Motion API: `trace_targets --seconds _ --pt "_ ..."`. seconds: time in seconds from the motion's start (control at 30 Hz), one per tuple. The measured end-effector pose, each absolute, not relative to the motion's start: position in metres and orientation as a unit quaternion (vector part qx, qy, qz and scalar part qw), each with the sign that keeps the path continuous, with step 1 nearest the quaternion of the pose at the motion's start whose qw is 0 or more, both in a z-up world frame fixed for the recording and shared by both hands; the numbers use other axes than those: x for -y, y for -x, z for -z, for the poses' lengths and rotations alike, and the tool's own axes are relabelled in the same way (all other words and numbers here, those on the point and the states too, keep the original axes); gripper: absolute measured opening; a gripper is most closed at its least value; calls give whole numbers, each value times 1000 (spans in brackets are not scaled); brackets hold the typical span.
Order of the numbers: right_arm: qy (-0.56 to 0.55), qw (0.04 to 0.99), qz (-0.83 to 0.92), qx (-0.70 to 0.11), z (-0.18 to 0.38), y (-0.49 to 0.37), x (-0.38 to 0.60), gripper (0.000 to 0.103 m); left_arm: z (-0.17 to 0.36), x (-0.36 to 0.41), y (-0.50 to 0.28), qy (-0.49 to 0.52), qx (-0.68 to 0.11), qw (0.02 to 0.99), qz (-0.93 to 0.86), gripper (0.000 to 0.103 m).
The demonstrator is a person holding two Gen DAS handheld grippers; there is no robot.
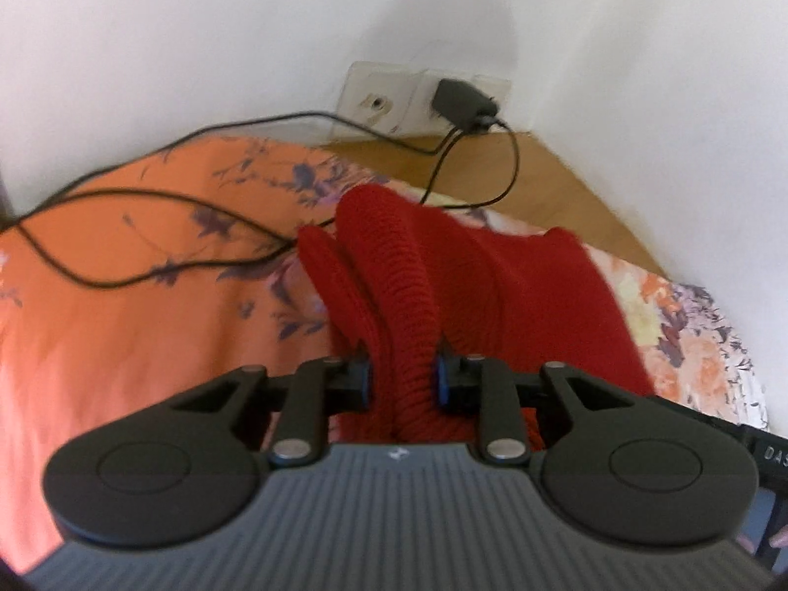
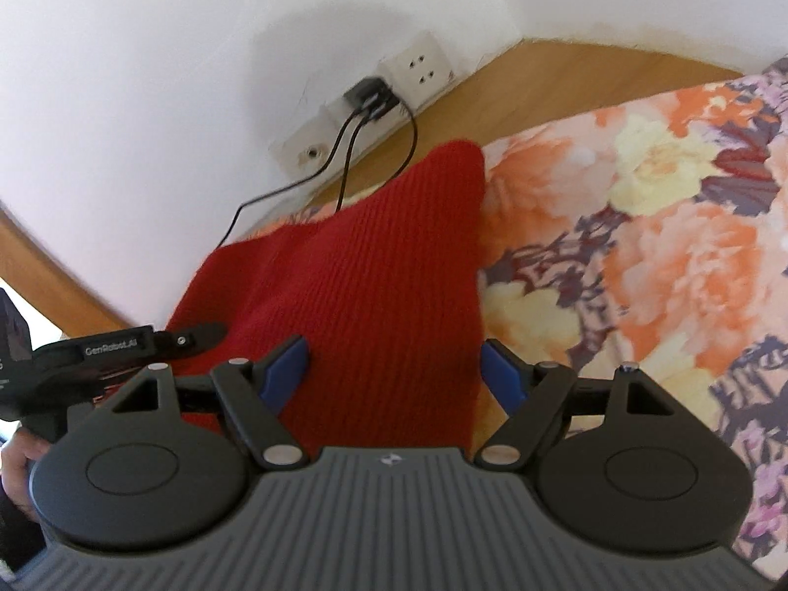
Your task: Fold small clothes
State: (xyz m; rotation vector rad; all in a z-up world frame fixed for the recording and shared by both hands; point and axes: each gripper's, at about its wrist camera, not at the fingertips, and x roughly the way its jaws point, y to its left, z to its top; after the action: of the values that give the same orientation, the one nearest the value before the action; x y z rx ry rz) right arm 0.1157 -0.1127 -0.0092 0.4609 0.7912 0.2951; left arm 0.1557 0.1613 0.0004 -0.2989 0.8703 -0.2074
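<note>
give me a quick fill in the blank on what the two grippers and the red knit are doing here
1. The left gripper is shut on a bunched fold of the ____ knit garment.
2. The right gripper has its jaws ____, with the garment between them.
3. A black charger is plugged into the wall ____.

Missing words: red; open; socket

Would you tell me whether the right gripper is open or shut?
Open: the right gripper has its blue pads spread wide, straddling the red knit garment.
</note>
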Motion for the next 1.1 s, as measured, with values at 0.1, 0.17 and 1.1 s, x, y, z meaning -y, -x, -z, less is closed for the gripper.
trace_targets --seconds 0.1,0.17,1.1 --pt "-210 889 -139 -382 11 -115 106 84 0 -164 -154 145 -420 890 97 33" --pt "-205 890 -137 -383 11 -114 104 84 -1 -164 -154 141 -422 890 97 37" --pt "-78 904 -132 -399 4 -102 48 90 0 -166 -128 54 -433 891 122 69"
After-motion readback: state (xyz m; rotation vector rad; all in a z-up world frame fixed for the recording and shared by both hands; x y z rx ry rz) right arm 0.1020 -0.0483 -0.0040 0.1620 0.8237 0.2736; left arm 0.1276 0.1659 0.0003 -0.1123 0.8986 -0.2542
